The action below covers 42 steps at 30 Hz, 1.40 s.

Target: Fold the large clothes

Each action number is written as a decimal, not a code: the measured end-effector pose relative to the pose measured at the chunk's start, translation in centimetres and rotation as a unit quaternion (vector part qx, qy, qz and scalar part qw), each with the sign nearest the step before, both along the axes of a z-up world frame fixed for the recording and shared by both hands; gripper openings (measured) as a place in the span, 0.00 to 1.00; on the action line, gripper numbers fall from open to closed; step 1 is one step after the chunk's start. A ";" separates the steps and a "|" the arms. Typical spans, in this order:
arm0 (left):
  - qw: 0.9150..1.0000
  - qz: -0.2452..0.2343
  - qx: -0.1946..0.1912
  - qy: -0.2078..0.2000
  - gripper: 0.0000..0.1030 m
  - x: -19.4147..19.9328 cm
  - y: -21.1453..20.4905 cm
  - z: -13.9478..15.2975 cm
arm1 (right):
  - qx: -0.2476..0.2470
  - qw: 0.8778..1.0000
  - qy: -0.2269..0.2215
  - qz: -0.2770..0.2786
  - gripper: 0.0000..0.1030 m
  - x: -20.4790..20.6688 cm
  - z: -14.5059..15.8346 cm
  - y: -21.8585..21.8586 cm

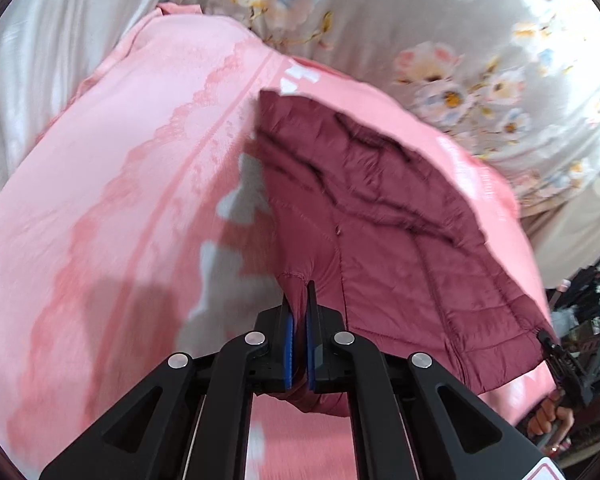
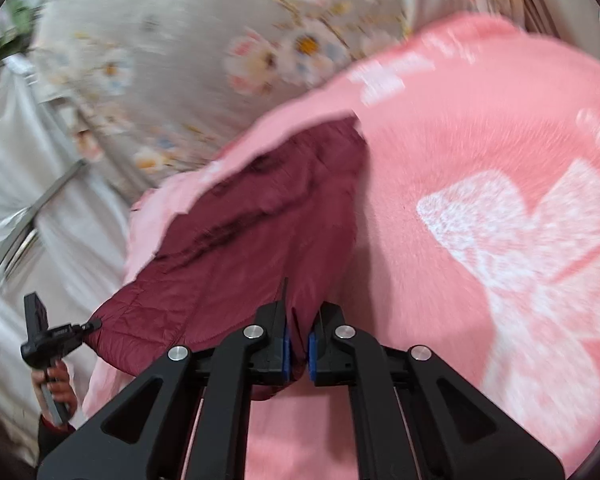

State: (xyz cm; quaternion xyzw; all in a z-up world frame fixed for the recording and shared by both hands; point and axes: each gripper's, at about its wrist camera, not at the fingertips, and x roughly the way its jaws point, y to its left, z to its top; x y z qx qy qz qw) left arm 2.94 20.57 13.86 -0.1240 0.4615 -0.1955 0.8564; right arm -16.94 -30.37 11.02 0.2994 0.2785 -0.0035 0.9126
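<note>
A maroon quilted jacket point(image 1: 384, 220) hangs stretched between both grippers above a pink blanket point(image 1: 120, 152) with white patterns. My left gripper point(image 1: 299, 304) is shut on one corner of the jacket. My right gripper point(image 2: 299, 312) is shut on the opposite corner of the jacket point(image 2: 240, 248). In the left wrist view the right gripper point(image 1: 556, 350) shows at the jacket's far right corner, held by a hand. In the right wrist view the left gripper point(image 2: 88, 326) shows at the jacket's far left corner. The jacket's far end droops onto the blanket point(image 2: 480, 160).
A grey floral bedsheet point(image 1: 420, 12) lies beyond the blanket, also in the right wrist view point(image 2: 204, 52). A white curtain with a metal rail point(image 2: 24, 216) is at left. Cluttered dark shelves point(image 1: 592, 312) stand at the far right.
</note>
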 end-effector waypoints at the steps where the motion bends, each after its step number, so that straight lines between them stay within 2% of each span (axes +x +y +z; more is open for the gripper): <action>1: 1.000 -0.001 -0.010 -0.003 0.02 -1.4 0.5 0.8 | -0.006 1.000 -0.014 0.002 0.04 -1.5 1.1 0.3; 4: 0.999 0.002 -0.043 -0.028 0.02 -5.3 2.2 3.9 | -0.013 0.997 -0.072 0.005 0.04 -5.5 5.3 0.8; 7: 0.995 0.007 -0.067 -0.071 0.02 -6.8 2.8 7.7 | -0.021 0.992 -0.124 -0.005 0.04 -6.5 8.7 0.6; 10: 0.991 0.012 -0.049 -0.123 0.02 -6.0 1.6 10.7 | -0.025 0.987 -0.160 -0.013 0.04 -4.4 11.3 -0.1; 13: 0.990 0.017 -0.024 -0.141 0.02 -2.0 -0.3 11.6 | -0.036 0.986 -0.159 -0.028 0.04 0.1 11.9 -1.0; 17: 0.992 0.041 0.025 -0.115 0.03 5.6 -3.1 9.4 | -0.019 0.992 -0.115 -0.054 0.04 7.2 9.8 -2.9; 22: 0.992 0.056 0.097 -0.063 0.04 14.5 -7.4 3.2 | 0.007 0.996 -0.043 -0.080 0.04 15.0 3.9 -5.1; 26: 0.988 0.059 0.143 -0.017 0.08 18.6 -9.3 -2.6 | 0.004 0.996 0.007 -0.093 0.05 19.0 -0.3 -5.6; 30: 0.984 0.068 0.162 0.011 0.15 20.7 -9.7 -6.7 | -0.009 0.994 0.034 -0.102 0.09 21.4 -3.0 -6.0; 33: 0.986 0.075 0.152 0.004 0.15 20.8 -9.4 -6.8 | -0.013 0.994 0.018 -0.107 0.14 21.4 -2.8 -6.0; 34: 0.986 0.077 0.147 -0.001 0.15 20.7 -9.3 -6.3 | -0.014 0.994 0.009 -0.110 0.18 21.1 -2.3 -5.9; 36: 0.988 0.076 0.135 -0.024 0.15 20.1 -9.0 -4.6 | -0.021 0.993 -0.014 -0.118 0.30 20.1 -1.3 -5.9; 37: 0.988 0.075 0.132 -0.035 0.15 19.8 -8.9 -3.7 | -0.036 0.991 -0.026 -0.129 0.44 19.5 -0.7 -5.7; 38: 0.988 0.072 0.129 -0.046 0.16 19.5 -8.8 -2.8 | -0.050 0.989 -0.032 -0.137 0.53 19.1 -0.2 -5.5; 42: 0.988 0.056 0.123 -0.074 0.17 19.1 -8.9 0.0 | -0.078 0.987 -0.029 -0.136 0.53 18.6 0.6 -5.2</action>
